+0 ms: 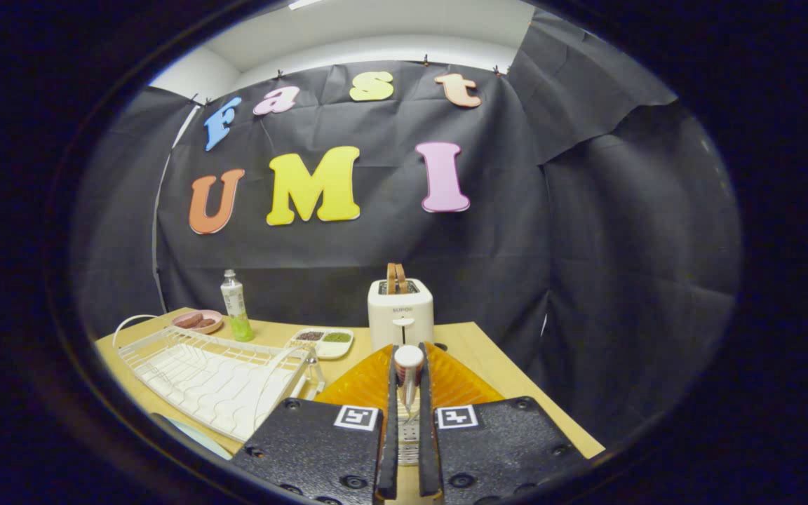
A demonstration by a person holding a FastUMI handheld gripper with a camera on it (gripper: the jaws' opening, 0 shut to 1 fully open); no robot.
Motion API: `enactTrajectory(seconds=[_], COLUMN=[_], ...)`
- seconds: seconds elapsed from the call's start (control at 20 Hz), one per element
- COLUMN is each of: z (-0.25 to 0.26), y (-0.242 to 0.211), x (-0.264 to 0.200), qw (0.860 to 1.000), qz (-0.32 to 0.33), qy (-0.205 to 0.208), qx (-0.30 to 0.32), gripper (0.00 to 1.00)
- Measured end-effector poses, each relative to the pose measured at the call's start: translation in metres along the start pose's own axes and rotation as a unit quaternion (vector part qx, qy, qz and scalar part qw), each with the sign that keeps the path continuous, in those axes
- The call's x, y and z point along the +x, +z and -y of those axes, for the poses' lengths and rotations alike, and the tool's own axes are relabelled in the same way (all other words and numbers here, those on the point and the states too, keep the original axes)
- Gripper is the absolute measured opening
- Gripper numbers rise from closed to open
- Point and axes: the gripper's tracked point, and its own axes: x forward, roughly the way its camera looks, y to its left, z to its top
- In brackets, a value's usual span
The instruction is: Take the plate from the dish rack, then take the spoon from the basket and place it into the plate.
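Observation:
My gripper (409,382) is shut on the spoon (409,361), whose white rounded handle end stands upright between the two orange fingers (365,382). Straight below, in the gap between the gripper's black blocks, I see the metal mesh of the basket (409,445); the spoon's lower part is hidden there. The white wire dish rack (214,375) lies to the left of the fingers on the wooden table and holds no plate. A pale plate rim (190,431) shows in front of the rack, near the table's front left edge.
A white toaster (400,312) with brown slices in its slots stands just beyond the fingers. Farther left are a white divided tray (325,342), a green-bottomed bottle (236,306) and a pink dish (197,321). The table's right edge (537,393) runs close by.

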Motion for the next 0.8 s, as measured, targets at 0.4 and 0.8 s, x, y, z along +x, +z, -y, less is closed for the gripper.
enactTrajectory(seconds=[0.4,0.8], z=[-0.035,-0.116], y=[0.076,0.071], x=[-0.067,-0.152], qw=[0.999,0.998], qz=[0.042,0.037], qy=[0.012,0.058], qx=[0.009,-0.007], gripper=[0.17,0.17])
